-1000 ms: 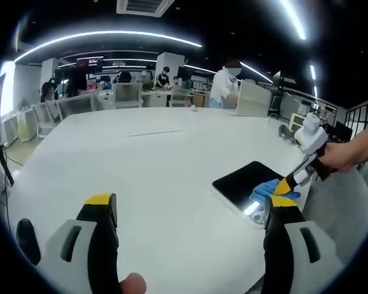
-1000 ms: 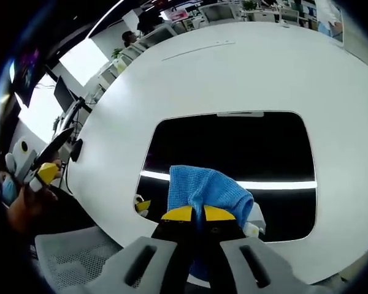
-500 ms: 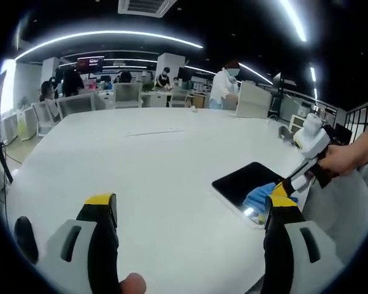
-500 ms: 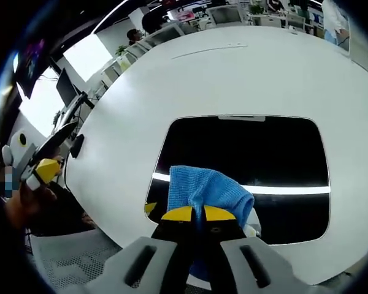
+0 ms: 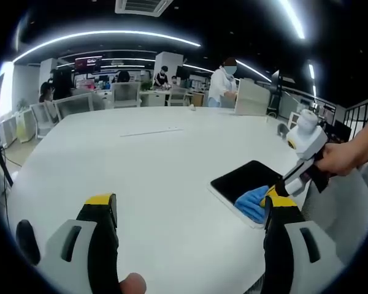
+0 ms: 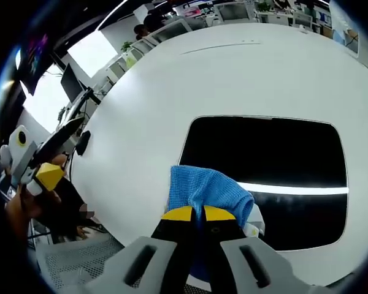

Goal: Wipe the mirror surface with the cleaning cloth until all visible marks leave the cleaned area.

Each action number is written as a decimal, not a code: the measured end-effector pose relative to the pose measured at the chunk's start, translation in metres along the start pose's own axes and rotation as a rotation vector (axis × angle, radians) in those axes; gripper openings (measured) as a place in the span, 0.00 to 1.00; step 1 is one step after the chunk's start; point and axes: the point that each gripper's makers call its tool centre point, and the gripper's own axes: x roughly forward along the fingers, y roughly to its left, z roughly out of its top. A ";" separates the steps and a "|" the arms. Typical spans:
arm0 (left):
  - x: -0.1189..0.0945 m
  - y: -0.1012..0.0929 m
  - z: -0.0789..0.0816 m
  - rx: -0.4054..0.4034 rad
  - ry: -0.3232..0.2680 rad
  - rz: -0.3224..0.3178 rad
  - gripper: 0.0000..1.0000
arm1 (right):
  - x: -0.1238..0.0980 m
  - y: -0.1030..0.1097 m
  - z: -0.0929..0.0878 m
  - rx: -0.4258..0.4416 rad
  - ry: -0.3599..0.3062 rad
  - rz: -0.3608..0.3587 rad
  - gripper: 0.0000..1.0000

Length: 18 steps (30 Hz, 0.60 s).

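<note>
A dark rectangular mirror [image 6: 276,165] lies flat on the white table [image 6: 190,79], its glass reflecting a ceiling light strip. My right gripper [image 6: 196,213] is shut on a blue cleaning cloth [image 6: 205,190], which presses on the mirror's near left corner. In the left gripper view the mirror [image 5: 245,182] lies at the right, with the blue cloth [image 5: 253,203] on its near corner under the right gripper [image 5: 281,190], held by a person's hand. My left gripper [image 5: 187,211] hangs open above the bare table [image 5: 153,171], nothing between its fingers.
A mesh office chair [image 6: 80,263] stands at the table's near edge. The left gripper [image 6: 40,168], held in a hand, appears at the far left of the right gripper view. Chairs, desks and several people [image 5: 224,82] occupy the office beyond the table.
The cloth has slid toward the mirror's left near corner, so the mirror sits further right in the right gripper view. My left gripper has stayed still and open.
</note>
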 end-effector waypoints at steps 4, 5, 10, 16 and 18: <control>0.003 0.002 -0.001 0.000 0.003 -0.001 0.99 | 0.001 0.002 0.001 -0.017 0.005 0.001 0.00; 0.004 0.003 -0.001 -0.001 0.001 -0.001 0.99 | 0.001 0.002 0.001 -0.021 0.006 0.000 0.00; 0.007 0.000 -0.004 0.000 0.008 -0.009 0.99 | 0.001 0.002 0.000 -0.021 0.002 0.004 0.00; 0.009 0.000 -0.004 0.000 0.006 -0.011 0.99 | 0.001 0.003 0.000 -0.023 0.003 0.005 0.00; 0.011 0.003 -0.004 0.001 0.004 -0.012 0.99 | 0.001 0.003 0.000 -0.024 0.003 0.006 0.00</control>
